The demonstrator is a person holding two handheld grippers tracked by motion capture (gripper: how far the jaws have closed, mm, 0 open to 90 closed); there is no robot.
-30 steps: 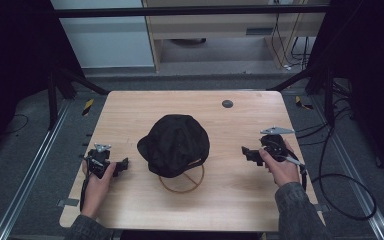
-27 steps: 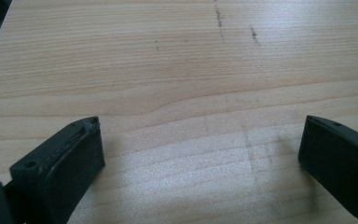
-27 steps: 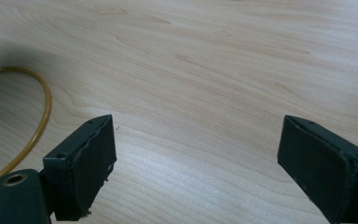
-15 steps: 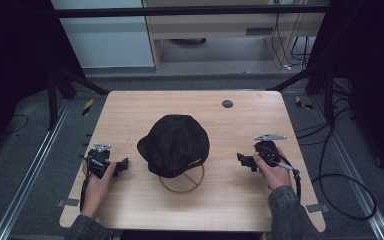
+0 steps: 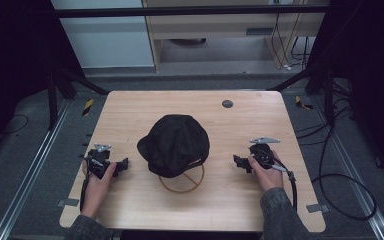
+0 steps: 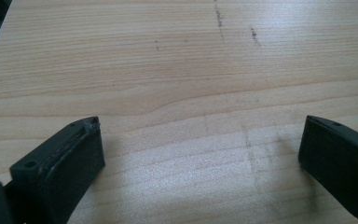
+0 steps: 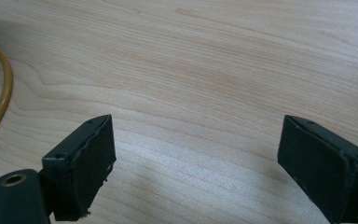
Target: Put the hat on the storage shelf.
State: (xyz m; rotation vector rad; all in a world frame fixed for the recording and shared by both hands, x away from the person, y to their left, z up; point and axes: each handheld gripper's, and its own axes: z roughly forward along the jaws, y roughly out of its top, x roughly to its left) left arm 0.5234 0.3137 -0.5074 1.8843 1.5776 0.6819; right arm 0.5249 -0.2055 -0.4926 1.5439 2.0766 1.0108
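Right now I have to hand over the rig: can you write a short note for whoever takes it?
Left gripper: open, holding nothing, low over the table left of the black cap.
Right gripper: open, holding nothing, right of the cap, jaws toward it.
Cap: mid-table, resting partly over a yellow-brown ring, which shows at its near edge. A small dark disc lies at the far side.
Done: nothing gripped.
Left: probably close in on the cap from both sides and take hold.

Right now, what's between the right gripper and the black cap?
Just bare wooden table, in the high view. The right gripper sits apart from the black cap, near its yellow ring.
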